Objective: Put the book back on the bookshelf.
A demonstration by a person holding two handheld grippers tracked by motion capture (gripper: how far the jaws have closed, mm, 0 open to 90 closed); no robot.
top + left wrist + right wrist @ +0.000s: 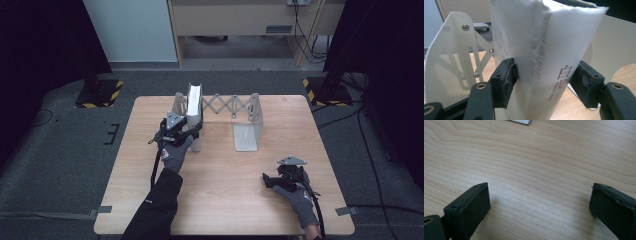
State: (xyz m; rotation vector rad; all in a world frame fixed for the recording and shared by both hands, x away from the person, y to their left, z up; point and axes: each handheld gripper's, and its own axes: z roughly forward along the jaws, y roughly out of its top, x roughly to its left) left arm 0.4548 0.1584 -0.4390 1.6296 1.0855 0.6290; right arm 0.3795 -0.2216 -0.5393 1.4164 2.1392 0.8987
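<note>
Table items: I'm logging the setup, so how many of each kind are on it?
White book: 1
Expanding bookend rack: 1
Handheld grippers: 2, left gripper and right gripper
Total: 4

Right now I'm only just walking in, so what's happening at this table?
A person works with two hand-held claws. The left claw grips a white book standing upright at the left end of an expandable white bookstand. The right claw rests open on the wooden table, holding nothing.
</note>
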